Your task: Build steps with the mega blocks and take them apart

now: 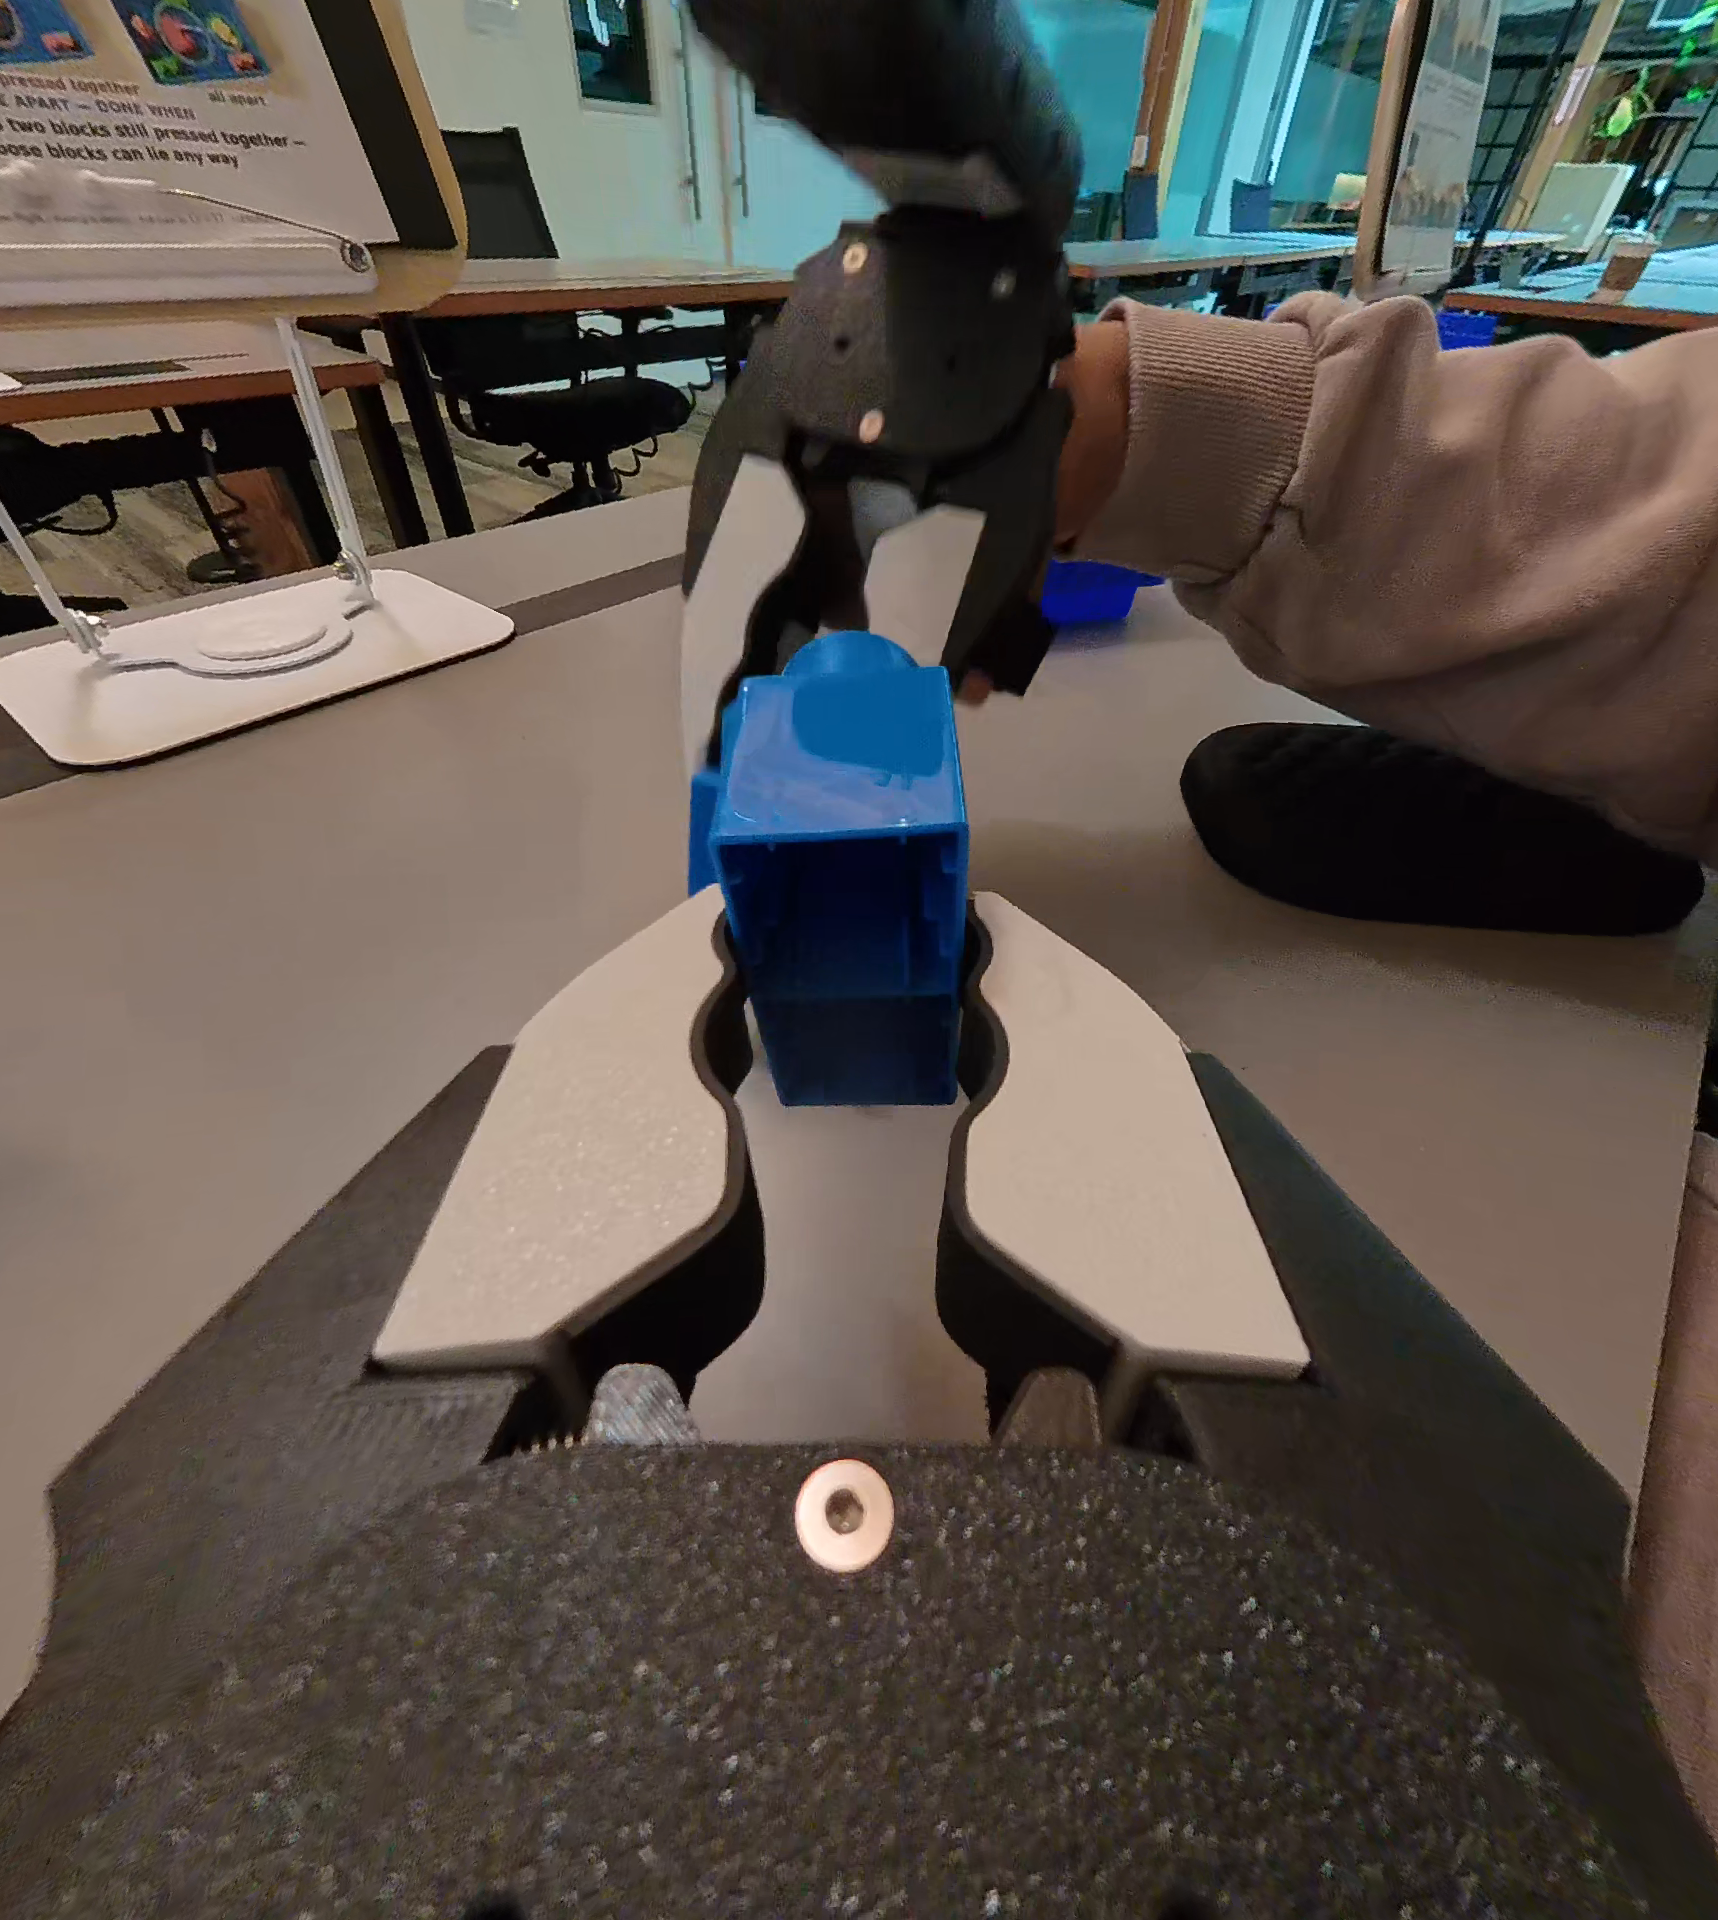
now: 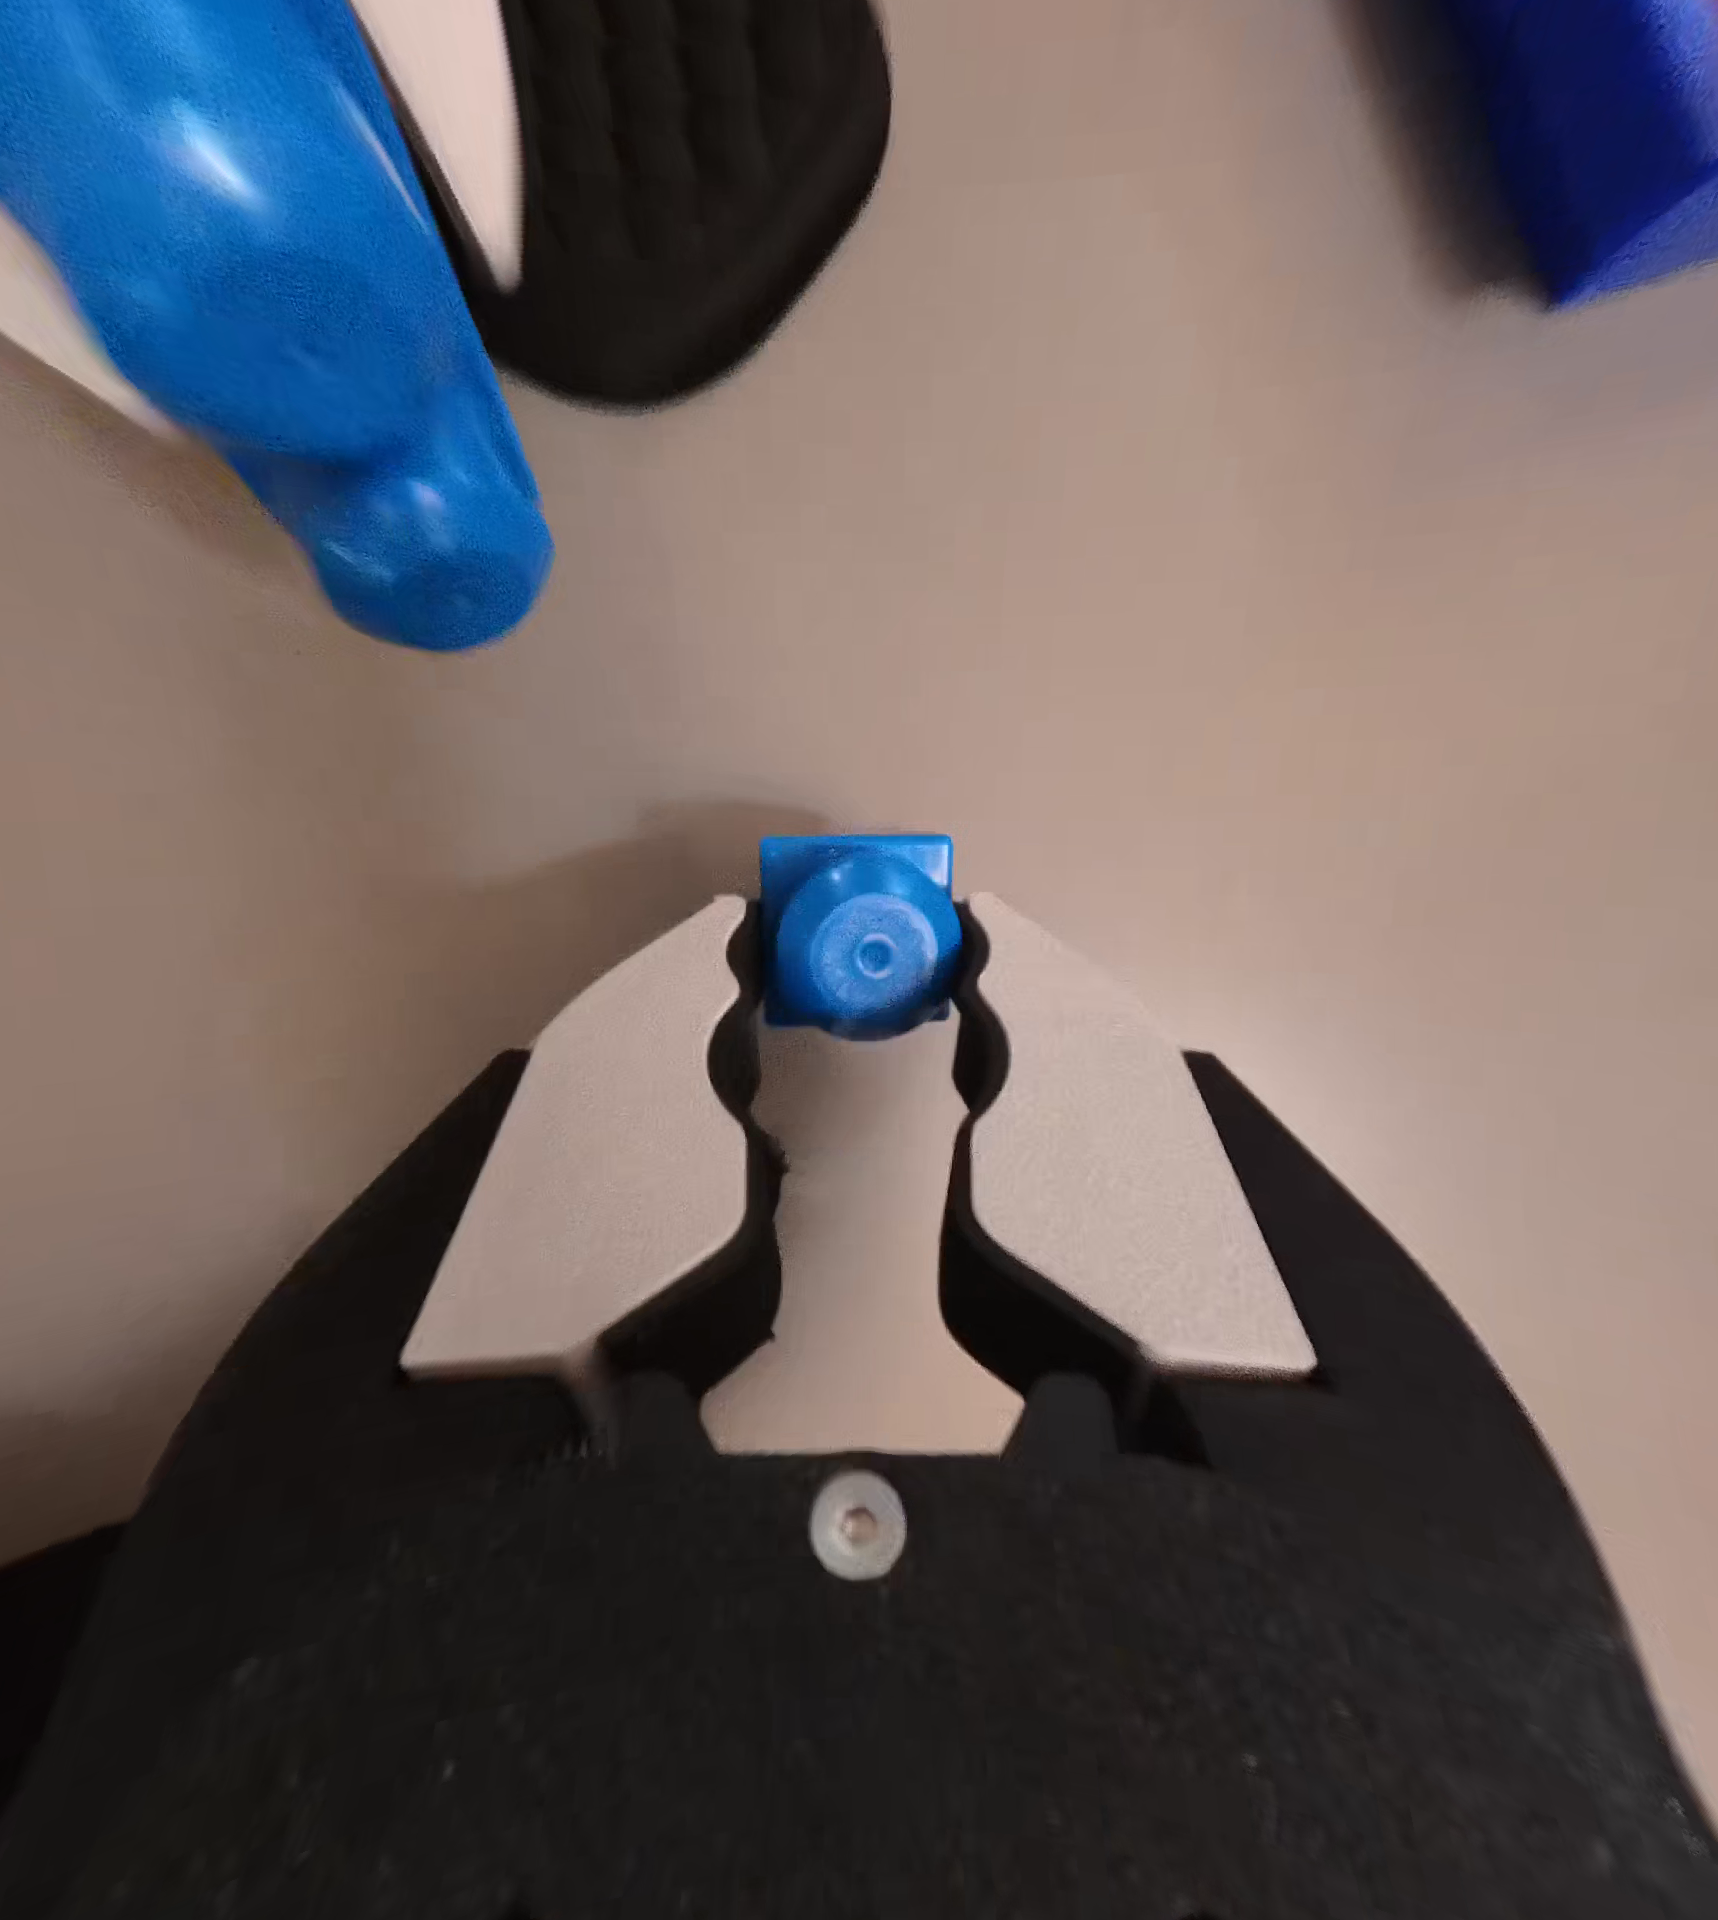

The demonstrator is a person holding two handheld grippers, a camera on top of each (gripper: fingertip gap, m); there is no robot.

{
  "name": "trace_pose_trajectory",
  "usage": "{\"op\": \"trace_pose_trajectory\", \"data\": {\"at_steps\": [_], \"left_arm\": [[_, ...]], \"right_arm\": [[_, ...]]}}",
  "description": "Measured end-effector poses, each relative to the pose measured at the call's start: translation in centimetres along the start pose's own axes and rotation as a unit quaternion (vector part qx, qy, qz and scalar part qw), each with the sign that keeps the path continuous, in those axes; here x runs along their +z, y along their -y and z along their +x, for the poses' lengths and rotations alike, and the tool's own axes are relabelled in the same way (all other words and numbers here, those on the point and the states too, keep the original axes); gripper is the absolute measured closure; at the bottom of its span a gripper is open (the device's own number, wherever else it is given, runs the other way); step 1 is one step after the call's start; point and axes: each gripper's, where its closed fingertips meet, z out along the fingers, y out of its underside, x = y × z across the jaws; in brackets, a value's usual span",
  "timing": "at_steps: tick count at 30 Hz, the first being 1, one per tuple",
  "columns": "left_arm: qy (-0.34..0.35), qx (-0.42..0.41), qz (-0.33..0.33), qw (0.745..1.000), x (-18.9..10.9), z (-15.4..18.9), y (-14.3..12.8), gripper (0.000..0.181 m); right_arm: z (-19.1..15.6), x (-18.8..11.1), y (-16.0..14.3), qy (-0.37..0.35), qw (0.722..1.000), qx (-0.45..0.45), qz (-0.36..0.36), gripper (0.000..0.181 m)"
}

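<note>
My left gripper (image 1: pixel 844 920) is shut on a blue mega block piece (image 1: pixel 839 894) and holds it above the grey table (image 1: pixel 315 987). Its round stud (image 1: pixel 850 670) points away from me. The same piece shows blurred at the upper left of the right wrist view (image 2: pixel 294 343). My right gripper (image 2: pixel 855 920) is shut on a small blue single-stud block (image 2: pixel 860 951) whose stud faces the camera, held over the table (image 2: pixel 1250 623). In the left wrist view the right gripper (image 1: pixel 860 675) points down just beyond the left's piece, and its fingertips are partly hidden behind it.
A black cushioned pad (image 1: pixel 1437 831) lies on the table to the right and also shows in the right wrist view (image 2: pixel 689 187). A blue bin (image 1: pixel 1094 592) stands behind it (image 2: pixel 1665 156). A white stand (image 1: pixel 242 655) holding an instruction sheet is at the back left. A sleeved arm (image 1: pixel 1457 520) reaches in from the right. Spacing between my two grippers at the tips: around 10 cm.
</note>
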Motion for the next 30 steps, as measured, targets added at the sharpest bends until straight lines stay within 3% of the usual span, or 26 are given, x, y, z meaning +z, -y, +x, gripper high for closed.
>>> {"op": "trace_pose_trajectory", "data": {"at_steps": [4, 7, 10, 13, 16, 22, 30], "left_arm": [[-0.009, -0.003, -0.001, 1.0, 0.2, 0.4, 0.0, 0.144], [-0.018, -0.004, 0.001, 1.0, 0.5, 0.8, 0.2, 0.144], [-0.027, -0.003, 0.006, 1.0, 0.7, 1.4, 0.6, 0.144], [-0.039, -0.003, 0.011, 0.999, 0.9, 2.2, 1.1, 0.144], [-0.05, 0.0, 0.014, 0.999, 1.2, 2.8, 1.6, 0.144], [-0.056, 0.017, -0.006, 0.998, 1.4, 3.2, 1.2, 0.144], [-0.055, 0.066, -0.079, 0.993, 1.8, 3.1, -0.6, 0.144]], "right_arm": [[0.2, -4.9, 3.1, -0.007, 0.98, 0.035, 0.194, 0.148], [-1.0, -8.9, 4.8, 0.049, 0.937, 0.068, 0.34, 0.148], [-1.9, -11.3, 5.5, 0.084, 0.894, 0.079, 0.434, 0.148], [-3.4, -11.8, 5.8, 0.121, 0.865, 0.079, 0.481, 0.148], [-5.4, -10.9, 6.6, 0.15, 0.857, 0.065, 0.489, 0.148], [-6.9, -8.3, 7.5, 0.133, 0.89, 0.034, 0.435, 0.148], [-7.2, -6.3, 5.6, 0.103, 0.943, 0.007, 0.317, 0.147]]}}
